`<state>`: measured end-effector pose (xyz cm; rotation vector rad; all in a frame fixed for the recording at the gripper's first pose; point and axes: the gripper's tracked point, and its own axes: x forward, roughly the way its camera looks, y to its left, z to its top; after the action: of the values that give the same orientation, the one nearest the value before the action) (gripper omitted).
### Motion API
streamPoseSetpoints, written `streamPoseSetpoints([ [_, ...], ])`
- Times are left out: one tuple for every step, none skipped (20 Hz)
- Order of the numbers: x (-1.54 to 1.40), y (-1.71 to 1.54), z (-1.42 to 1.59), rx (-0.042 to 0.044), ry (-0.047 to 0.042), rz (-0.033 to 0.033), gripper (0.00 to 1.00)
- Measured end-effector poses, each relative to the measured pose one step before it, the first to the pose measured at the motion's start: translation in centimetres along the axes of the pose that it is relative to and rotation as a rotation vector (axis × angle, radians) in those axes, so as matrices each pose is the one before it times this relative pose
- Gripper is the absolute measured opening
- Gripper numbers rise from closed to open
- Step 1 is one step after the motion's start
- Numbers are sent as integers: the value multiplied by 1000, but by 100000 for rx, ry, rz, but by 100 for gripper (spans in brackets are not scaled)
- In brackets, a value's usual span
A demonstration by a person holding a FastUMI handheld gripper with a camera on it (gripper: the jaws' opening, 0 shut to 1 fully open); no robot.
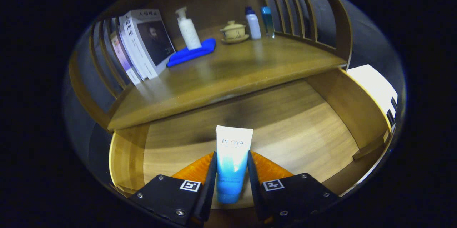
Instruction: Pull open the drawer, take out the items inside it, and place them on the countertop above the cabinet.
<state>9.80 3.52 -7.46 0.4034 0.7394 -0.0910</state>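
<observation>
The wooden drawer (342, 106) stands pulled open below the countertop (228, 74). A white-and-blue tube (231, 162) points away from me between my fingers, its cap end nearest me. My gripper (232, 163) is shut on the tube, both fingers pressing its sides over the drawer floor. I cannot tell whether the tube rests on the floor or hangs just above it.
On the countertop stand several books (142, 47) at the left, a white pump bottle (188, 29) on a blue cloth (192, 52), a lidded cup on a saucer (234, 32), and two small bottles (260, 22). Slatted wooden sides (296, 6) flank the shelf.
</observation>
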Motion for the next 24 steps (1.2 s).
streamPoseSetpoints([
  [-806, -441, 515, -1715, -2031, -761, 49],
  [-618, -181, 621, -1323, -2282, -347, 49],
  [-592, -34, 678, -1055, -3518, 763, 49],
  [-413, 84, 870, -795, -3529, 820, 49],
  [-701, -157, 851, -985, -3514, 733, 49],
  [-395, 142, 1042, -1226, -3347, 555, 49],
  [-227, -19, 823, -995, -2976, -58, 49],
  [6, 158, 1311, -907, -3155, 47, 49],
  [-154, 155, 774, -889, -1725, 501, 49],
  [150, 141, 741, -844, -554, 22, 49],
  [82, 123, 637, -1372, -901, 930, 49],
  [453, 82, 753, -1342, -26, -107, 49],
  [365, 44, 667, -2366, -993, 503, 49],
  [507, 2, 651, -2424, -18, 230, 49],
  [706, 164, 656, -2298, -421, 689, 49],
  [597, 93, 603, -2207, -276, 592, 49],
  [679, 83, 563, -1284, 59, 969, 49],
  [438, 69, 591, -485, -365, 900, 49],
  [631, -37, 676, 99, -668, 505, 49],
  [433, -214, 749, 158, -1050, 312, 49],
  [521, -335, 536, -141, -929, -434, 49],
  [518, -588, 378, -292, -378, -631, 49],
  [518, -277, 134, 371, 211, 44, 49],
  [630, -83, -38, 731, 647, 1022, 49],
])
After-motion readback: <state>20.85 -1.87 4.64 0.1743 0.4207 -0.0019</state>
